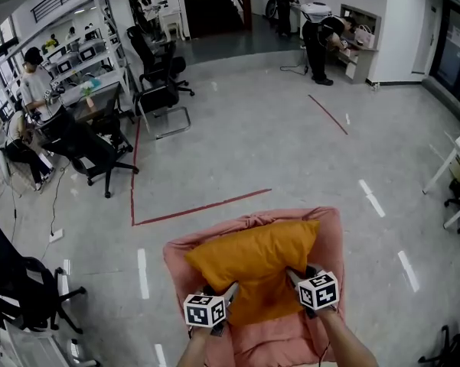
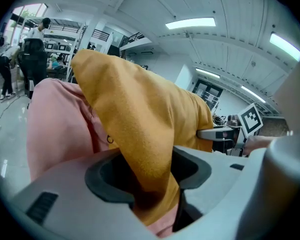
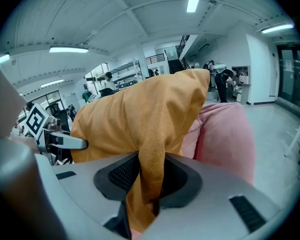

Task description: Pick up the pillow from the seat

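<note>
- Orange pillow [image 1: 252, 270]: lies on the pink seat [image 1: 331, 232], at 6 o'clock in the head view. Its far edge leans on the seat's backrest and its near edge faces the person.
- Left gripper [image 1: 226, 289]: at the pillow's 7 o'clock corner. In the left gripper view the jaws are clamped on a bunched fold of orange fabric, which fills the gap between them.
- Right gripper [image 1: 295, 275]: at the 5 o'clock corner. Its jaws are pinched close on a thinner fold, with cloth hanging through below.
- Reason for the two-corner hold, as a judgement: the pillow is wide and soft. Gripping both near corners should keep it level and stop it sagging or swinging on the lift.
- Stage, as a judgement: the grasp is made and the lift proper is not yet done, since most of the pillow rests on the seat.
- Risk: the right pinch holds little cloth and could slip.
- Surroundings: red tape line [image 1: 199, 207] on the floor at 12 o'clock of the seat. Office chairs [image 1: 88, 155] are at 10 o'clock, well apart.
</note>
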`<state>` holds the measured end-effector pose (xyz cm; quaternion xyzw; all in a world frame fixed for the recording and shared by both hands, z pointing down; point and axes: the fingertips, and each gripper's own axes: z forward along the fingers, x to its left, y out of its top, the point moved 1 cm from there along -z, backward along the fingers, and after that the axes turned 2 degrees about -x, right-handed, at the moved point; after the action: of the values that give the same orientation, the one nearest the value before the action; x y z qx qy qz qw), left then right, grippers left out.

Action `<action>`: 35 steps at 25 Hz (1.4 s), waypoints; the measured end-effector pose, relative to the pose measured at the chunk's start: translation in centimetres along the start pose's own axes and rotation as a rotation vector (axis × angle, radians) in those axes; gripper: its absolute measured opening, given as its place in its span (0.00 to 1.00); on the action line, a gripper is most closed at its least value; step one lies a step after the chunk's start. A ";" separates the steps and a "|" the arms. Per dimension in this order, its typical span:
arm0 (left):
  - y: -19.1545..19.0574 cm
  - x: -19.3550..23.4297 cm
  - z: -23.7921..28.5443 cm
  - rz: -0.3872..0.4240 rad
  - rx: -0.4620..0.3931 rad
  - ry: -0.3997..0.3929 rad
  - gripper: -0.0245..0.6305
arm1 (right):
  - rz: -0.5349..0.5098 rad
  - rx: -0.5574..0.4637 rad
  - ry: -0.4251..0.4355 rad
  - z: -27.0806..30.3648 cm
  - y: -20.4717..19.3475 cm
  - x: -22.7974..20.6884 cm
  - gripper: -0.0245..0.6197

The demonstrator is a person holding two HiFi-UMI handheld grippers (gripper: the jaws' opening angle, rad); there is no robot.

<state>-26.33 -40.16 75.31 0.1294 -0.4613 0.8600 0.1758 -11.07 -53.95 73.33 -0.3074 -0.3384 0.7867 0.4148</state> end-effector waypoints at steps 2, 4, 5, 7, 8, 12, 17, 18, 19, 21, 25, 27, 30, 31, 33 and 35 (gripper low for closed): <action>0.6 -0.5 -0.4 0.017 -0.007 -0.004 0.41 | 0.006 -0.012 0.001 -0.7 0.3 0.0 0.24; 1.1 -1.0 -0.8 0.031 -0.010 -0.008 0.41 | 0.010 -0.020 0.001 -1.4 0.6 0.2 0.24; 1.2 -1.2 -1.1 0.035 -0.013 -0.010 0.41 | 0.011 -0.022 0.000 -1.8 0.7 0.4 0.24; 1.4 -1.5 -1.7 0.038 -0.023 -0.013 0.41 | 0.009 -0.029 -0.002 -2.6 0.9 0.8 0.24; 1.6 -1.7 -2.0 0.038 -0.029 -0.014 0.41 | 0.006 -0.035 -0.005 -3.0 1.0 1.0 0.24; 2.7 -2.5 -3.2 0.042 -0.057 -0.017 0.40 | 0.006 -0.072 -0.021 -4.4 2.0 1.8 0.24; 3.9 -3.4 -5.1 0.063 -0.089 -0.024 0.40 | 0.000 -0.106 -0.028 -6.4 3.3 2.9 0.24; 4.0 -3.6 -5.5 0.065 -0.094 -0.024 0.40 | 0.000 -0.112 -0.031 -6.8 3.4 3.1 0.24; 4.1 -3.8 -5.9 0.065 -0.100 -0.024 0.40 | 0.001 -0.119 -0.033 -7.1 3.6 3.3 0.24; 4.5 -4.2 -6.7 0.066 -0.116 -0.023 0.40 | 0.002 -0.136 -0.036 -7.9 4.2 4.0 0.24; 5.2 -4.7 -8.5 0.072 -0.137 -0.030 0.40 | -0.020 -0.169 -0.044 -9.3 5.1 5.2 0.24; 5.6 -5.0 -9.4 0.076 -0.147 -0.030 0.40 | -0.033 -0.185 -0.049 -10.0 5.6 5.8 0.24; 6.6 -6.0 -10.6 0.089 -0.169 -0.033 0.40 | -0.039 -0.208 -0.055 -11.4 6.5 6.3 0.24; 6.8 -6.3 -10.9 0.095 -0.175 -0.036 0.40 | -0.039 -0.212 -0.055 -11.9 6.7 6.4 0.24; 7.2 -6.8 -11.8 0.105 -0.184 -0.042 0.40 | -0.040 -0.218 -0.054 -12.7 6.9 6.9 0.24; 7.4 -7.0 -12.7 0.109 -0.194 -0.047 0.40 | -0.045 -0.225 -0.057 -13.4 7.1 7.6 0.24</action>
<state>-23.87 -34.55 60.21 0.1064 -0.5528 0.8162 0.1298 -7.55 -46.75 58.39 -0.3218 -0.4428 0.7428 0.3854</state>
